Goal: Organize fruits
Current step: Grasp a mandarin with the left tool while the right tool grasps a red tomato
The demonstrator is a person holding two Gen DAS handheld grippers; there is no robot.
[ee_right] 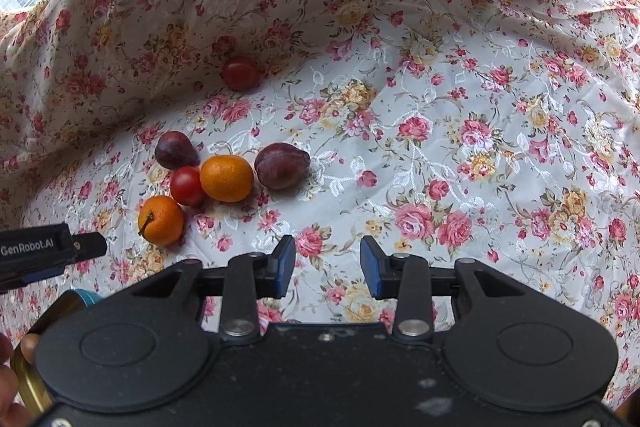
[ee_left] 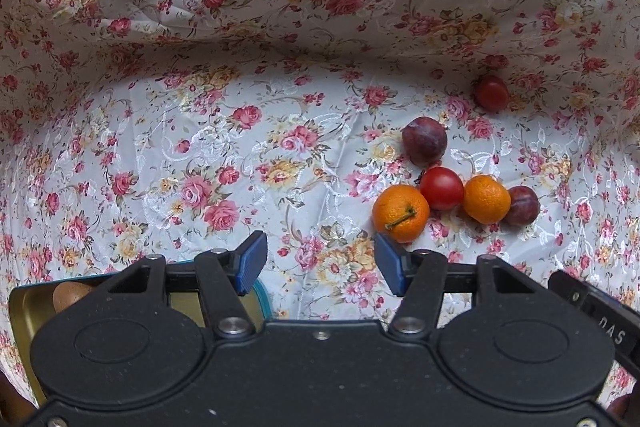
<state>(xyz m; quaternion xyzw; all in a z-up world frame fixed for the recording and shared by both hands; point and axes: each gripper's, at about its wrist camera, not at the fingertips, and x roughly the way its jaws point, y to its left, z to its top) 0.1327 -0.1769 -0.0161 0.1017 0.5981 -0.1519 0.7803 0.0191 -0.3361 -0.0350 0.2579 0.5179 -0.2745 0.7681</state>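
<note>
On the flowered cloth lies a cluster of fruit: a stemmed orange (ee_left: pixel 401 213) (ee_right: pixel 161 220), a red tomato (ee_left: pixel 441 187) (ee_right: pixel 187 185), a second orange (ee_left: pixel 487 199) (ee_right: pixel 226 177) and two dark plums (ee_left: pixel 424 141) (ee_left: pixel 523 205). Another tomato (ee_left: pixel 491 93) (ee_right: pixel 241 73) sits apart at the cloth's fold. My left gripper (ee_left: pixel 320 263) is open, nothing between its blue pads; the stemmed orange lies just beyond its right fingertip. My right gripper (ee_right: pixel 327 267) stands open over bare cloth, right of the cluster.
A gold tin with a blue rim (ee_left: pixel 24 311) (ee_right: pixel 86 297) lies under the left gripper, a brown rounded thing (ee_left: pixel 70 295) in it. The cloth rises in folds at the back. A hand (ee_right: pixel 6 367) shows at the lower left. A window lies beyond.
</note>
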